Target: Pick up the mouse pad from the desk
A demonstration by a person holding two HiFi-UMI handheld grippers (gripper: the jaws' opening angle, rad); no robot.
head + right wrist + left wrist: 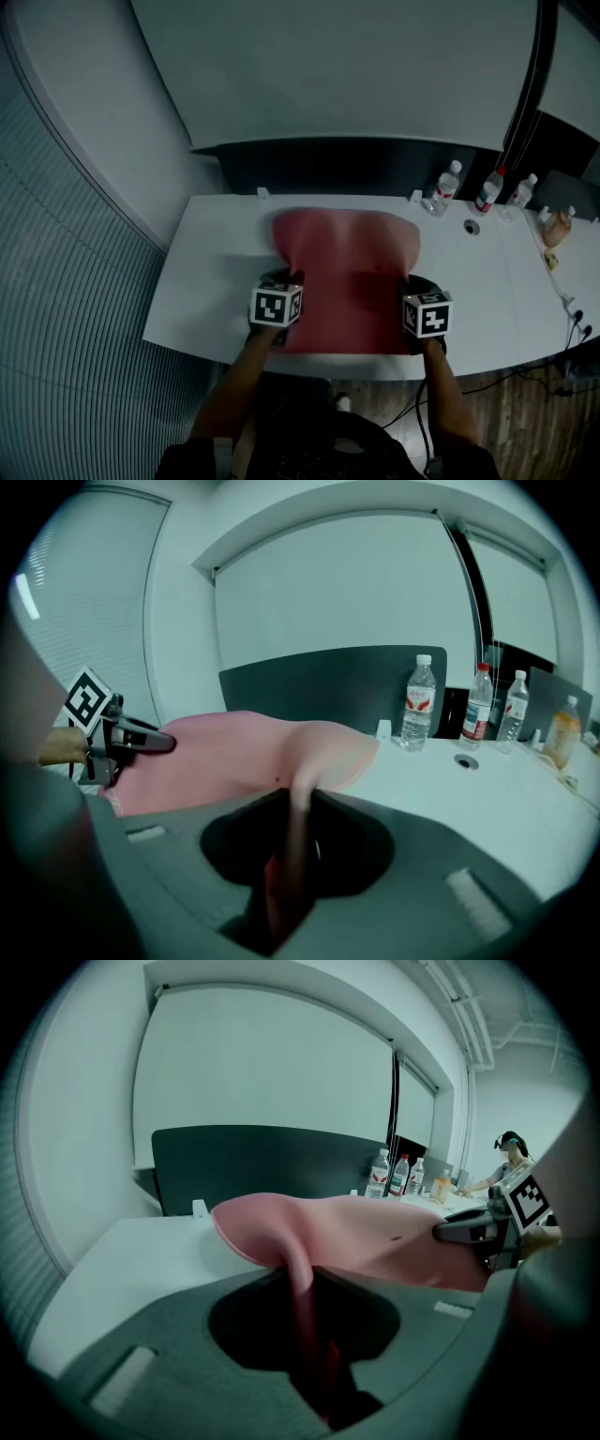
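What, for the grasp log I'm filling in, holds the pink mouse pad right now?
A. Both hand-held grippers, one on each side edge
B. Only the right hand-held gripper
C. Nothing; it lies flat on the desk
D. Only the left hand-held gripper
A: the left hand-held gripper and the right hand-held gripper each have their jaws pinched on a side edge of the mouse pad, as each gripper view shows.

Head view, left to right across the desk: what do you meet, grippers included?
left gripper → mouse pad → right gripper → red-capped bottle → orange bottle. The clear bottle just above the right gripper is left out because it overlaps the gripper.
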